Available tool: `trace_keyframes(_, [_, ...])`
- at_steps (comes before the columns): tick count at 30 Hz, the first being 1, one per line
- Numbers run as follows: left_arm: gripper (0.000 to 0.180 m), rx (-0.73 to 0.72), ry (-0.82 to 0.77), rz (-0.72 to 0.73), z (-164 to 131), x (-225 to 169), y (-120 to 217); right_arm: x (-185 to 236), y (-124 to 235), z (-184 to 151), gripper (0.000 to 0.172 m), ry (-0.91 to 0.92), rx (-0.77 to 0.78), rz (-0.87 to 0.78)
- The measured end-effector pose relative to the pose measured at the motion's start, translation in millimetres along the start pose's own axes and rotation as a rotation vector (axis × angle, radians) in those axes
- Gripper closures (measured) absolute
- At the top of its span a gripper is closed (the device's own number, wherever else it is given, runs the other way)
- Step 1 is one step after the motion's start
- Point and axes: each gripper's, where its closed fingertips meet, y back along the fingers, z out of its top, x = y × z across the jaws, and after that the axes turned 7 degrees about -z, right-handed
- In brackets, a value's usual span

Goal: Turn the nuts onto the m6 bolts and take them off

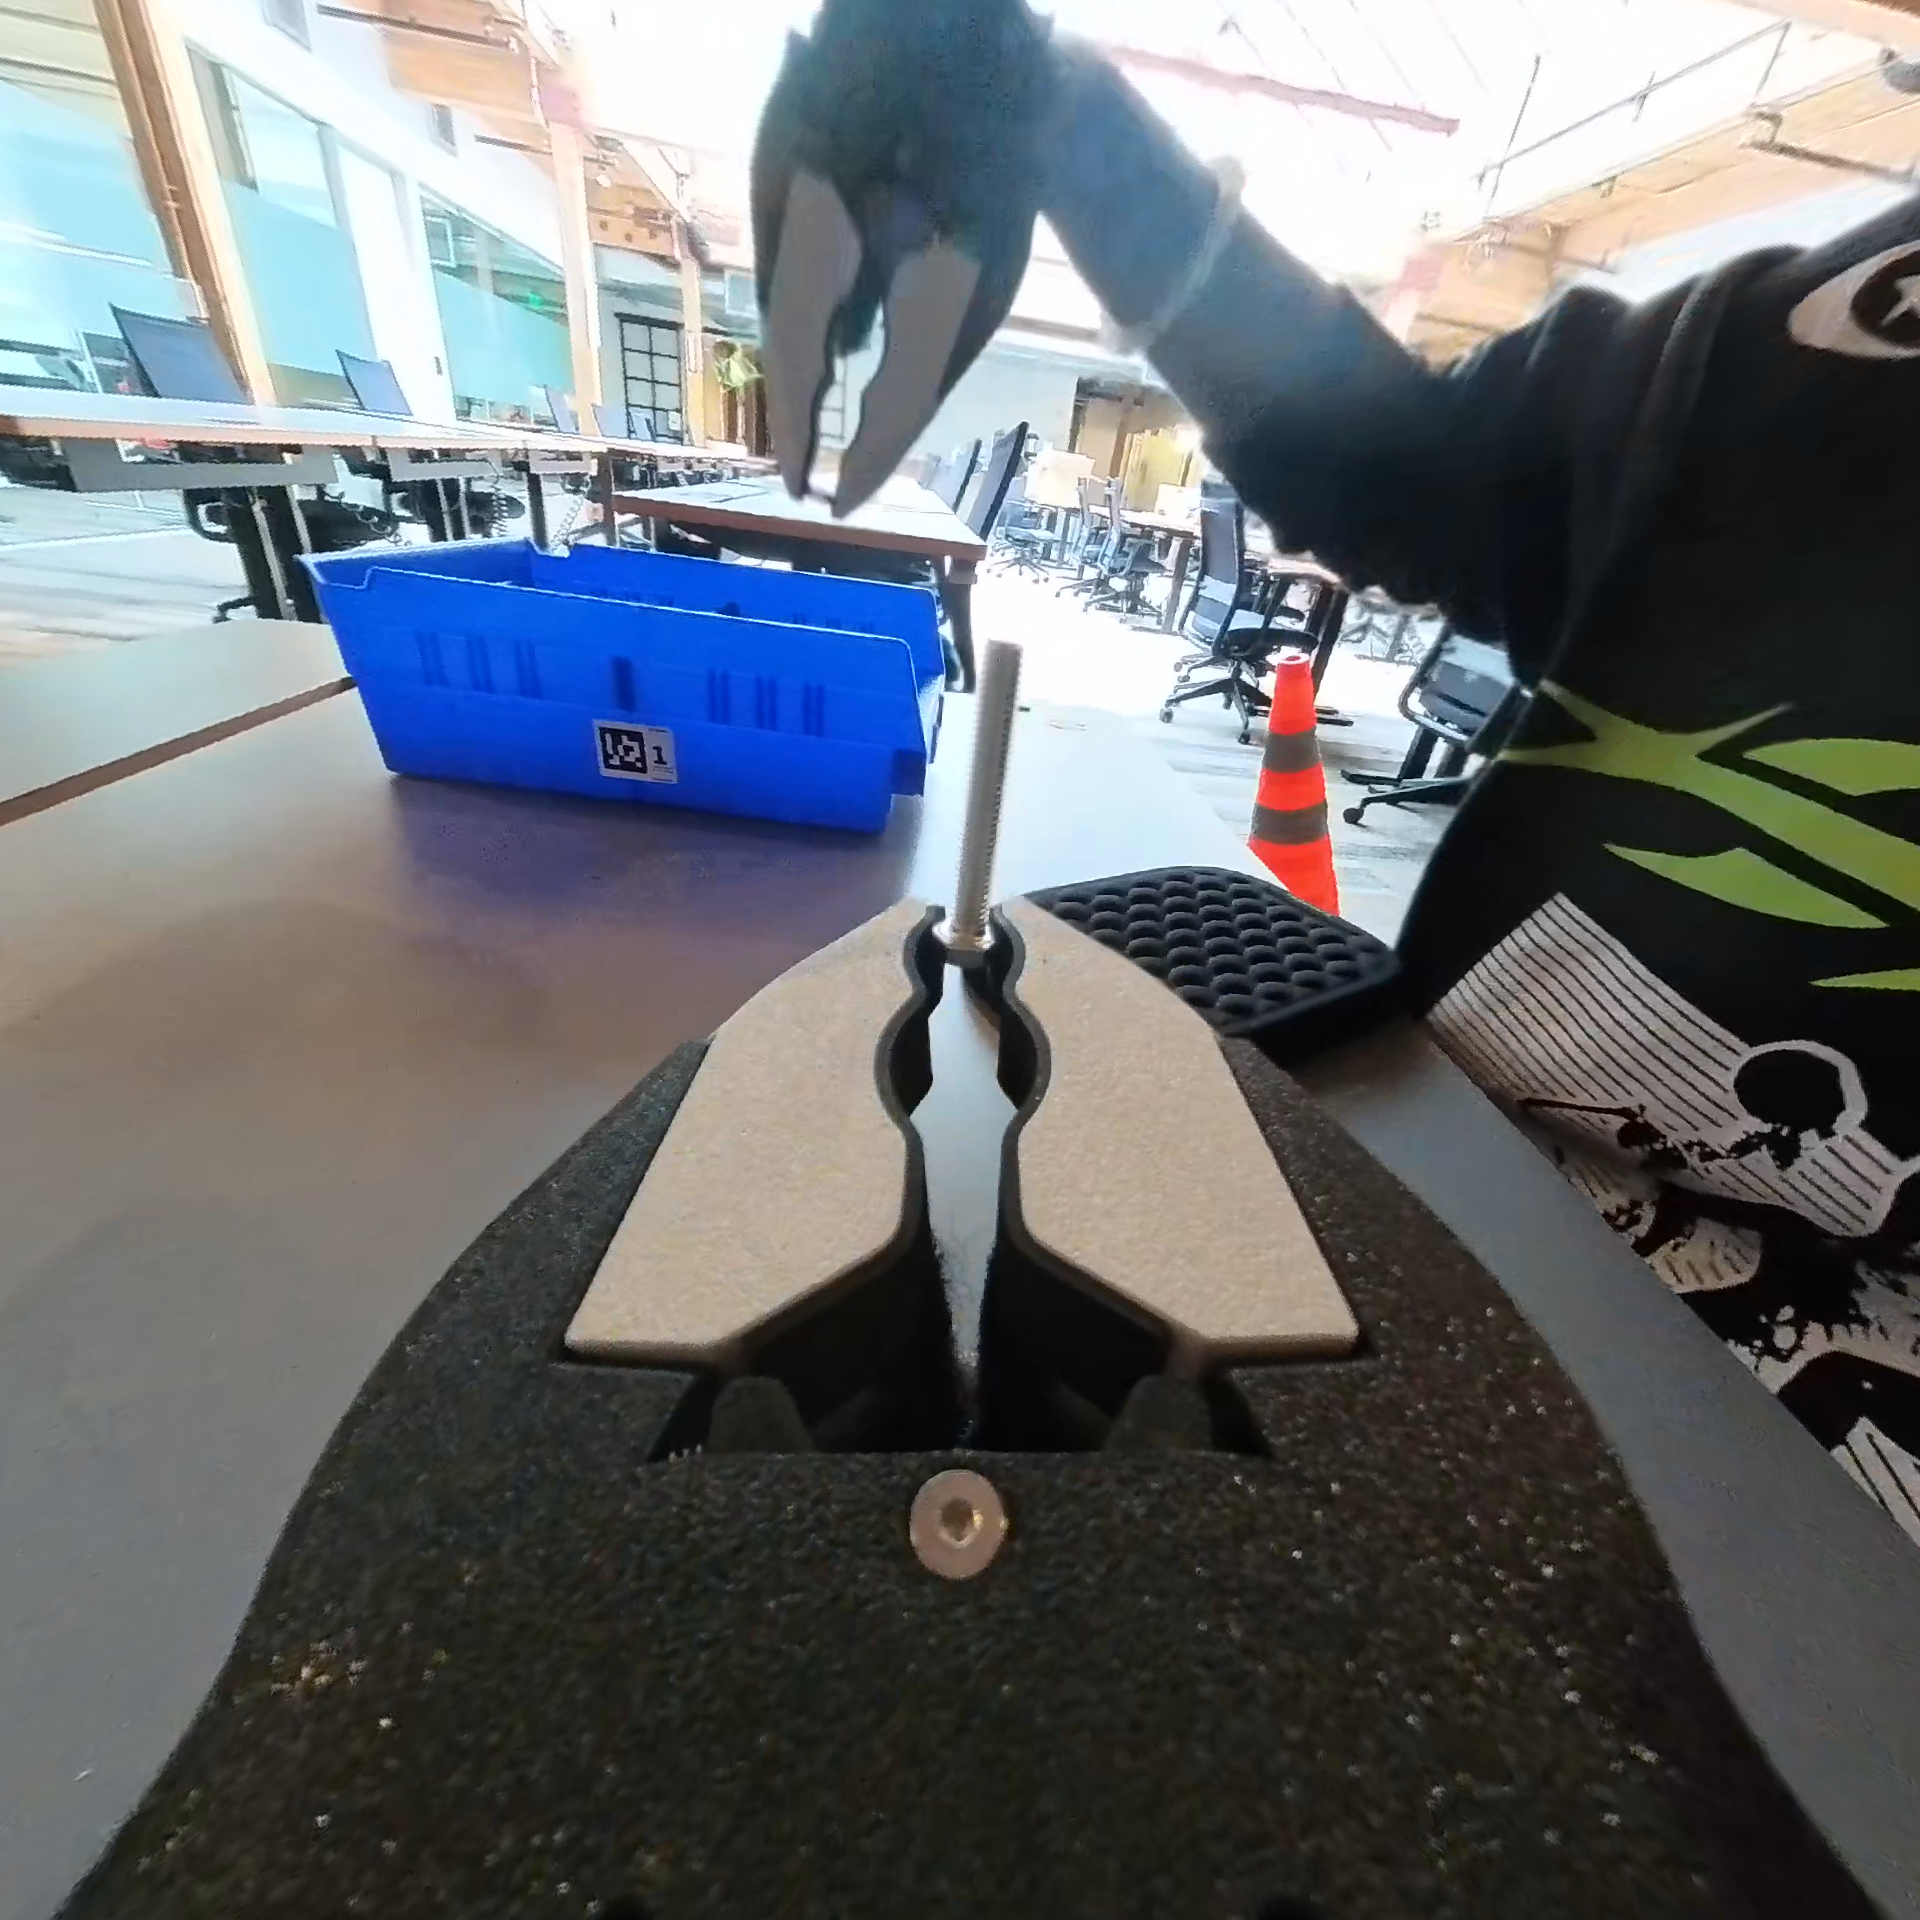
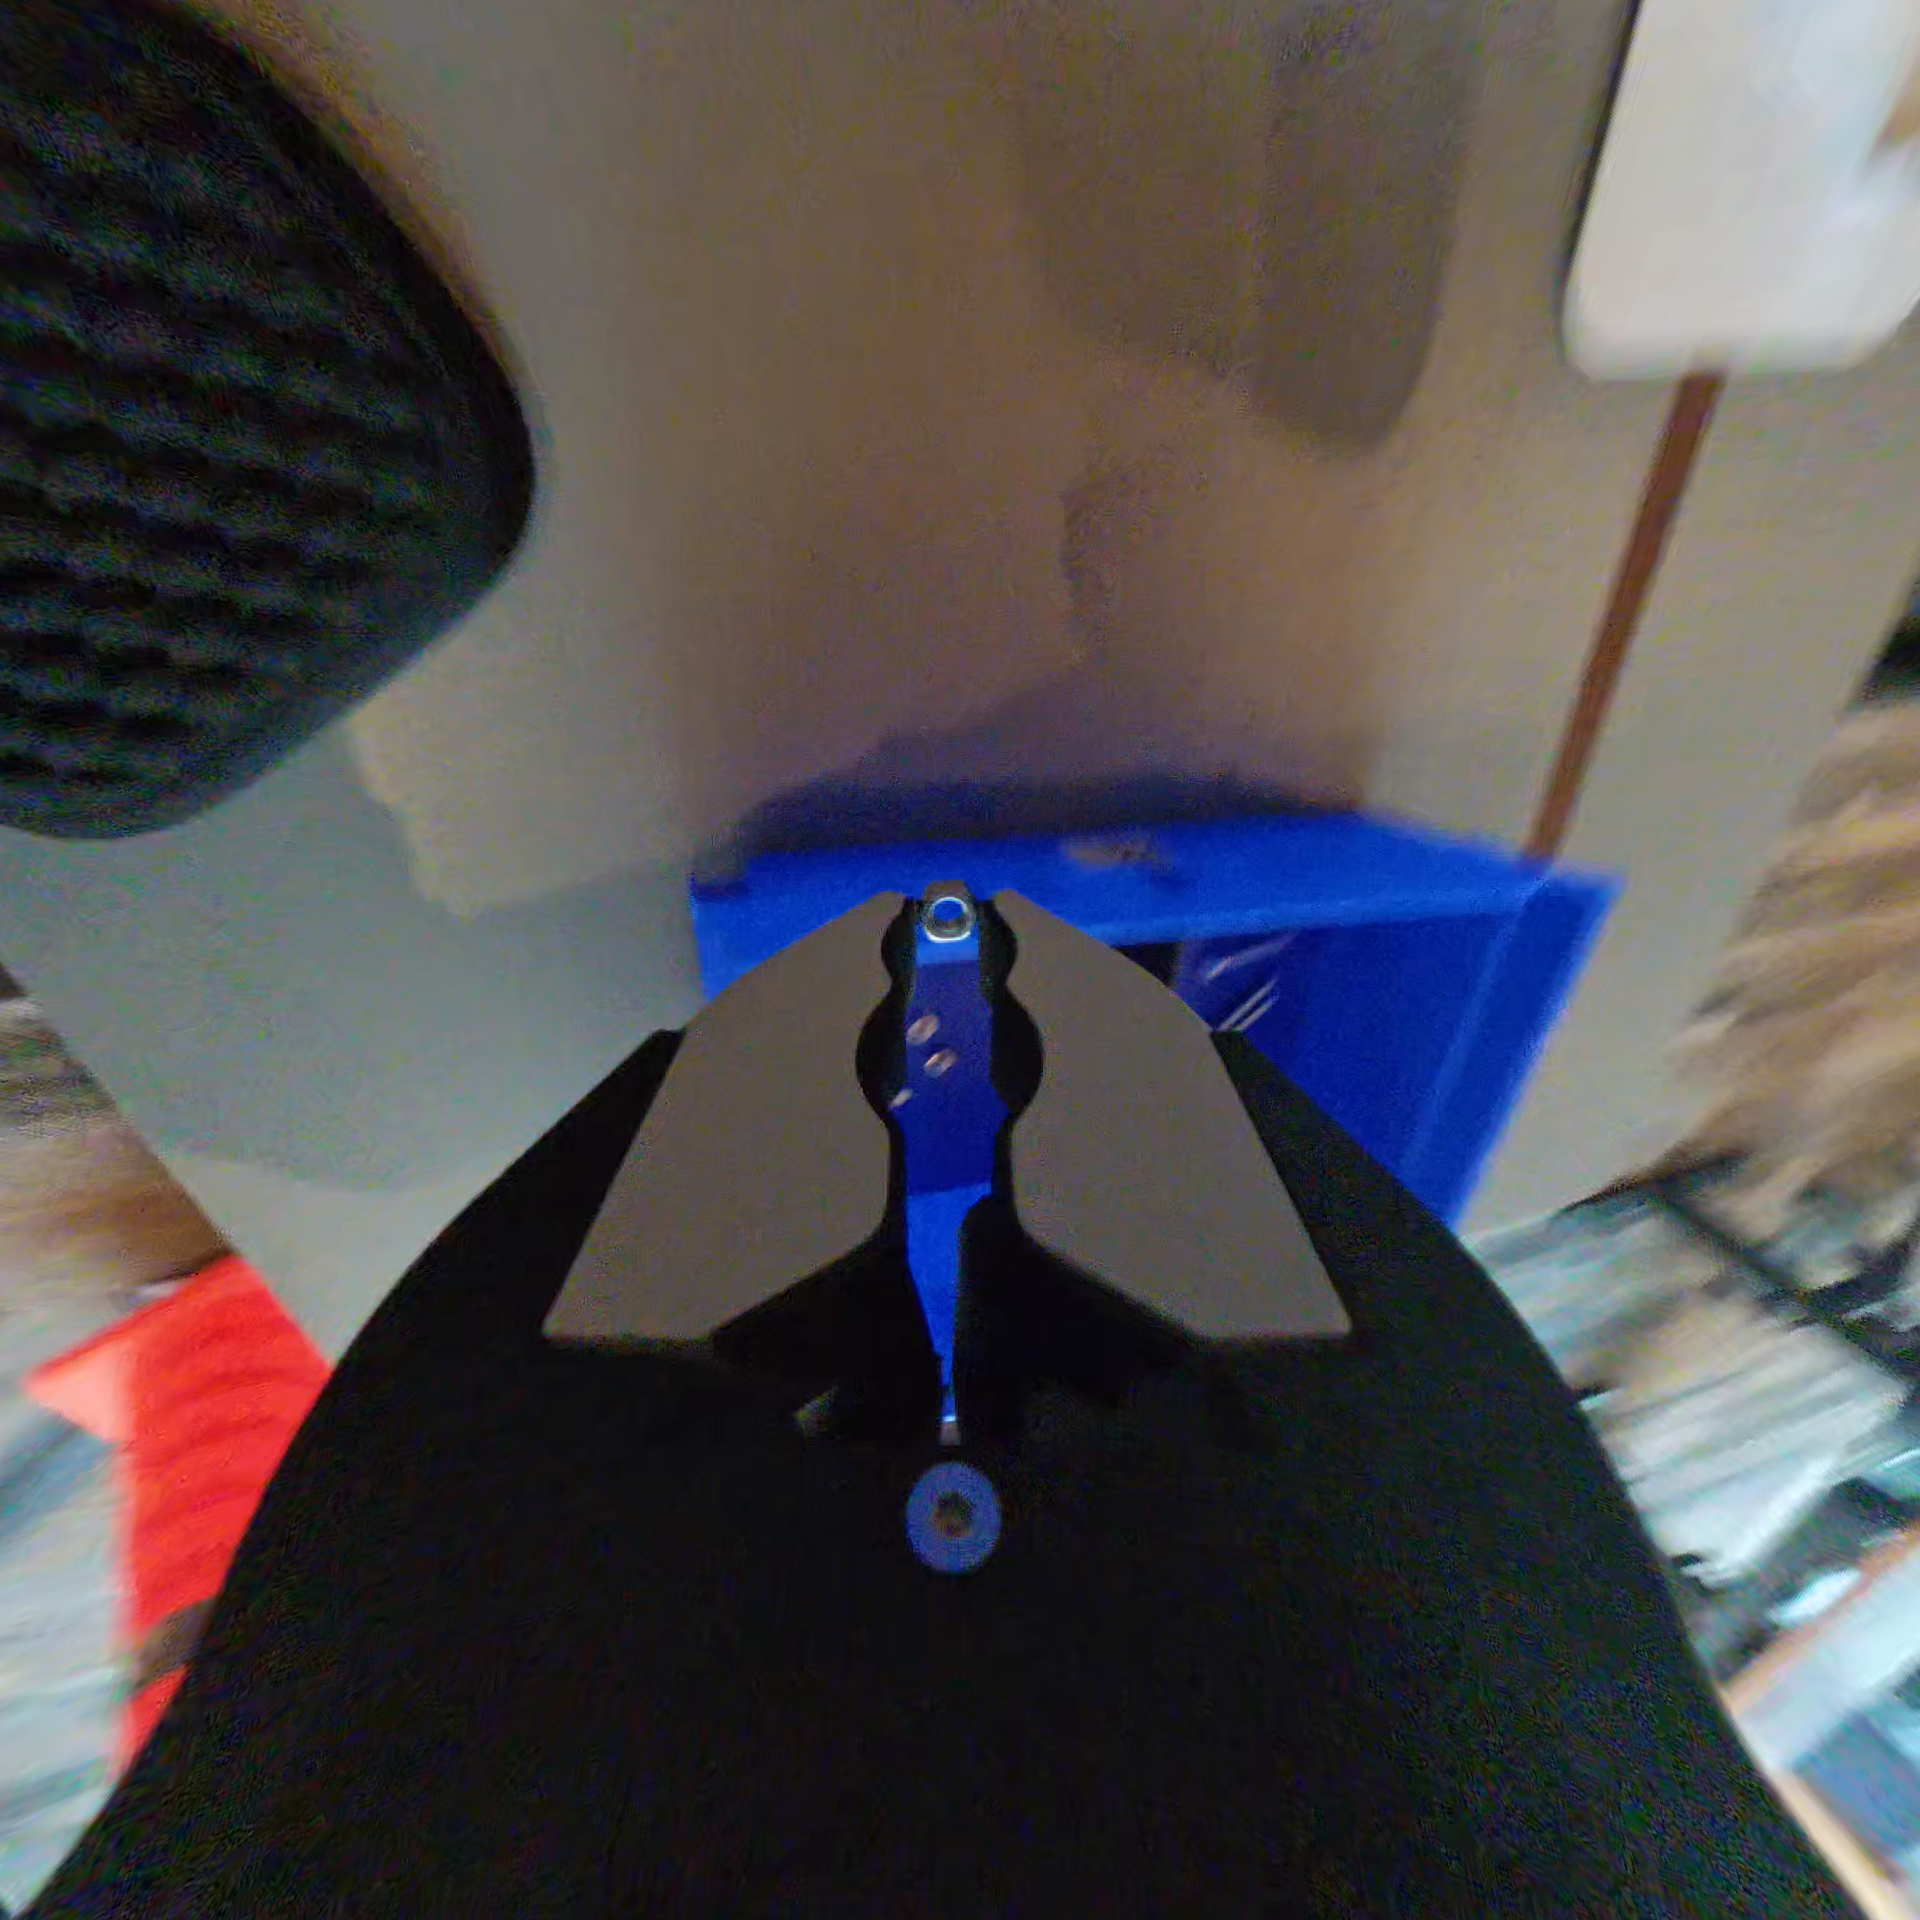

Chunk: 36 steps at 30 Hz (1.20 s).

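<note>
the m6 bolt (image 1: 985, 800) stands upright at the centre of the left wrist view, its head pinched between the tips of the left gripper (image 1: 968, 940), whose jaws are nearly closed on it, threaded shank pointing up. a small silver nut (image 2: 948, 918) sits at the very tip of the right gripper (image 2: 948, 914), both fingertips pressed on its sides, the jaws only a little apart; it shows at centre of the right wrist view, above the blue bin (image 1: 623, 686). inside the bin a few more small silver pieces show, blurred.

the bin bears a white sticker (image 1: 636, 750) with a black square code on its front wall, left of centre. it rests on the grey table (image 1: 260, 987). a black honeycomb pad (image 1: 1216, 945) lies just right of the bolt, and an orange cone (image 1: 1294, 779) stands on the floor beyond the table edge.

in the upper middle of the left wrist view the right gripper hangs above the bolt, tips pointing down, well apart from it, held on a black sleeve (image 1: 1403, 436) reaching in from the right. nothing lies between nut and bolt.
</note>
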Motion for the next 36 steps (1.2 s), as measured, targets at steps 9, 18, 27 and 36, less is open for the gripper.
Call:
trace_keyframes(9, [0.173,0.009,-0.010,0.031,-1.3,2.0,-0.5,43.5,-90.2,-130.1,0.161,-0.437,0.138,0.158])
trace_keyframes(18, [0.173,0.015,-0.012,0.027,-2.2,1.3,-1.4,47.2,-125.0,-144.1,0.160,-0.470,0.160,0.154])
trace_keyframes(27, [0.173,0.017,-0.012,0.019,-2.4,0.2,-2.0,45.6,-125.0,-145.3,0.137,-0.505,0.179,0.155])
trace_keyframes(36, [0.173,0.029,-0.020,0.009,-3.7,-1.5,-3.2,-15.9,-33.7,-94.1,0.138,-0.582,0.001,-0.224])
